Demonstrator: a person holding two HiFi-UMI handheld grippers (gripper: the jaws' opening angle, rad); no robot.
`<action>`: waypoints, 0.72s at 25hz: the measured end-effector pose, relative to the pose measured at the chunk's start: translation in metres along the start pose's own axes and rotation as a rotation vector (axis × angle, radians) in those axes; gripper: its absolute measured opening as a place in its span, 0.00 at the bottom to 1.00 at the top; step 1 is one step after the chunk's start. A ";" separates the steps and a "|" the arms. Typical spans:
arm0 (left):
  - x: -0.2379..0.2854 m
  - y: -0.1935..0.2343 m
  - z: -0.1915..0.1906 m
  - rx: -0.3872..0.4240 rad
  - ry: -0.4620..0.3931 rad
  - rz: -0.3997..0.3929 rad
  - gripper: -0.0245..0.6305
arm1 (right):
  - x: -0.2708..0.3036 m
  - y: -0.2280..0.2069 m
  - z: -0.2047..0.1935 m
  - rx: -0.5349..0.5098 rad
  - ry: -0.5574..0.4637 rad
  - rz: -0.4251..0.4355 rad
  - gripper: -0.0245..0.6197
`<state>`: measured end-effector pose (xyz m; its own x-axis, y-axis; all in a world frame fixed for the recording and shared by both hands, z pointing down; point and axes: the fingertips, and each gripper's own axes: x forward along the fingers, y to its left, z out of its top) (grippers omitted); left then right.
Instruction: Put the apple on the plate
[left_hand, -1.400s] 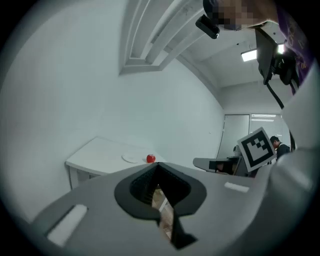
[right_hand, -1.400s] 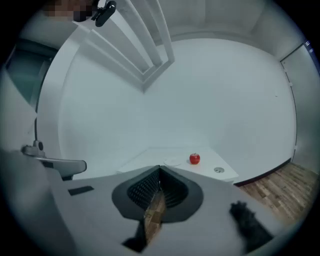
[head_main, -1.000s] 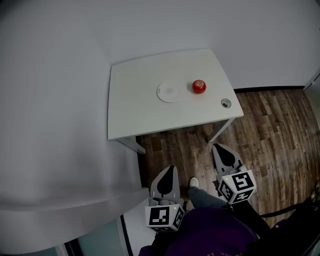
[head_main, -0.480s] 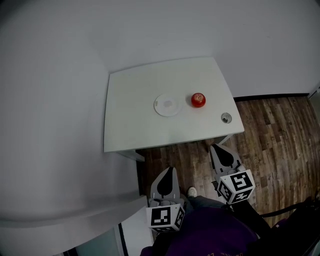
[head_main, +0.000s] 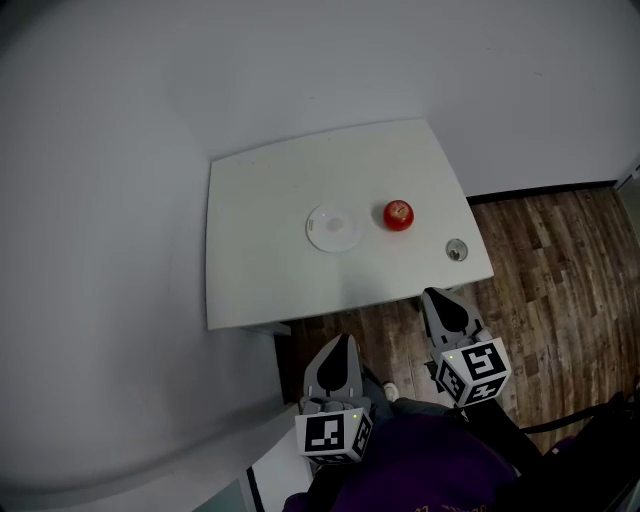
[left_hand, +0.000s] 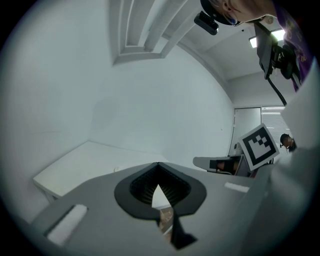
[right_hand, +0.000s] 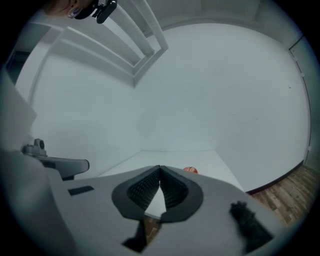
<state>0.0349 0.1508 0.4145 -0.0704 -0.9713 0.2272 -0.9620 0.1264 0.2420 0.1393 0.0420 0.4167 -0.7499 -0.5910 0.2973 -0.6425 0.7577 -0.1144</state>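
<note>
Our left gripper (head_main: 342, 340) is clenched shut on nothing, well short of the white plate (head_main: 335, 227) on our side. The red apple (head_main: 398, 214) sits just right of the plate on the white table (head_main: 260, 270), near it but not touching. Our right gripper (head_main: 440, 298) is pinched closed and empty too, off to the plate's near right, closer to the apple. We'd use that one: spread the jaws before reaching, straddle the apple's widest part, and squeeze gently, since it'll probably roll if nudged.
</note>
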 end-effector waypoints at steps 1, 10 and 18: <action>0.008 0.003 0.003 0.007 0.001 -0.009 0.04 | 0.006 -0.003 0.002 0.002 0.000 -0.008 0.05; 0.079 0.033 0.040 0.087 -0.026 -0.091 0.04 | 0.066 -0.026 0.030 0.011 -0.001 -0.092 0.05; 0.139 0.055 0.060 0.136 -0.009 -0.213 0.04 | 0.111 -0.043 0.047 0.033 -0.015 -0.182 0.05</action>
<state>-0.0437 0.0103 0.4032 0.1357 -0.9749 0.1766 -0.9821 -0.1088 0.1539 0.0763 -0.0685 0.4103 -0.6231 -0.7217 0.3016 -0.7723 0.6288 -0.0909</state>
